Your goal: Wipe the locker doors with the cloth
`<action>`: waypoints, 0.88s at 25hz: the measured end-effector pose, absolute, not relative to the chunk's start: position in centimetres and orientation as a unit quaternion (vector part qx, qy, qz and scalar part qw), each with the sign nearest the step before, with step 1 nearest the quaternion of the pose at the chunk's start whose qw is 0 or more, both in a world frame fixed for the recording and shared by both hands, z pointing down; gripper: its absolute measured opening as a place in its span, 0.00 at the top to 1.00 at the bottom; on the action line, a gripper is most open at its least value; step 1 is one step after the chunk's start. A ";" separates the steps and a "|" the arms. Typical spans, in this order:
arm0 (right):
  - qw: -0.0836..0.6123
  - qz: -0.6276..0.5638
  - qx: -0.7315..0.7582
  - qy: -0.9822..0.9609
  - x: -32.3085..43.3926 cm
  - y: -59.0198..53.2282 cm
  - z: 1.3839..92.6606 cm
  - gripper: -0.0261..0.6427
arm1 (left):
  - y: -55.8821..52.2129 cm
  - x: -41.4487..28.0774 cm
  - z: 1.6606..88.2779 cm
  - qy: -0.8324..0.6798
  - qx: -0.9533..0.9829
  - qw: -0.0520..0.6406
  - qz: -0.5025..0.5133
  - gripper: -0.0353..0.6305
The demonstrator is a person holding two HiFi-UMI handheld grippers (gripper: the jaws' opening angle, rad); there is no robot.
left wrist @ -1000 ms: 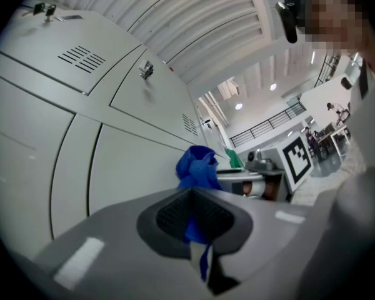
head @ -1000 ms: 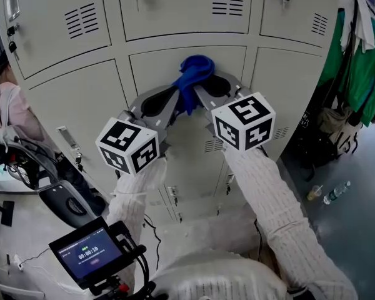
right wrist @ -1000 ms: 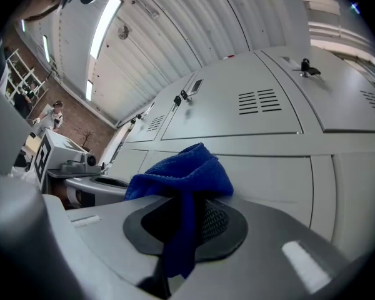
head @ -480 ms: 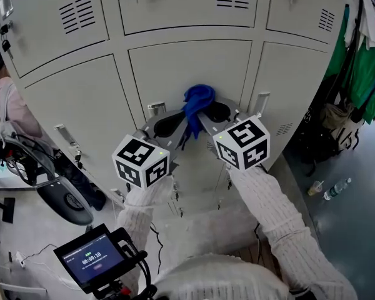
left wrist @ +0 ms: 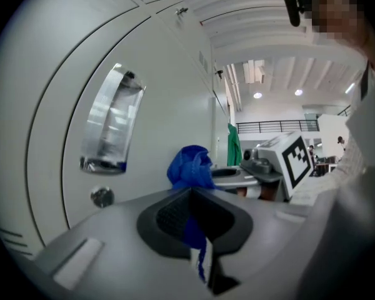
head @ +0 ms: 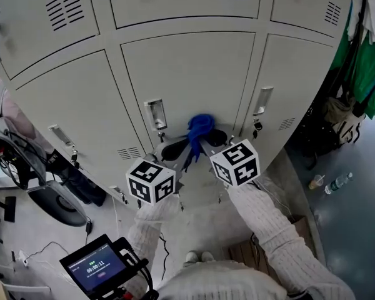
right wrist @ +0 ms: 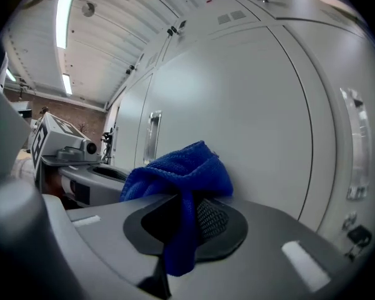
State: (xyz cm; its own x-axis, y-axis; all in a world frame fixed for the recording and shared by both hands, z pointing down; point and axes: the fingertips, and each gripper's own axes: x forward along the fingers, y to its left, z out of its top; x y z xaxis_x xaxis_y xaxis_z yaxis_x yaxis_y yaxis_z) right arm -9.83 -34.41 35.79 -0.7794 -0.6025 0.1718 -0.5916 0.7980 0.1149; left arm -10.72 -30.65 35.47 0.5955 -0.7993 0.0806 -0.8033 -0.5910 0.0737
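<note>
A bunched blue cloth (head: 200, 129) is pressed against the lower part of the middle grey locker door (head: 187, 74), just right of its recessed handle (head: 155, 114). Both grippers grip it from below. My left gripper (head: 187, 145) is shut on the cloth's left side, and its marker cube (head: 151, 181) hangs lower left. My right gripper (head: 204, 141) is shut on the right side, below its cube (head: 235, 162). In the left gripper view the cloth (left wrist: 189, 166) bulges above the closed jaws of the left gripper (left wrist: 191, 194). In the right gripper view the cloth (right wrist: 181, 167) drapes down between the right gripper's (right wrist: 178, 200) jaws.
Neighbouring locker doors have handles (head: 261, 101) and hanging keys. Green clothes (head: 367, 49) hang at the right, and bottles (head: 335, 183) stand on the floor. A person (head: 6, 114) and a wheeled machine (head: 53, 202) are at the left. A small screen (head: 95, 267) sits near my body.
Both grippers have slid the cloth down the middle door, from near its top edge to its lower part beside the handle. Both stay shut on the cloth.
</note>
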 end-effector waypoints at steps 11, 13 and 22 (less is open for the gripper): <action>0.154 0.042 0.312 -0.936 -10.7 -34.4 44.7 0.89 | -30.5 -11.6 44.1 -0.463 0.874 0.144 0.044 0.94; 0.164 0.049 0.311 -0.935 -10.6 -34.4 45.8 0.89 | -30.3 -11.5 44.9 -0.464 0.871 0.154 0.044 0.94; 0.160 0.078 0.311 -0.934 -11.0 -34.3 46.7 0.89 | -30.1 -11.8 45.6 -0.474 0.864 0.166 0.037 0.95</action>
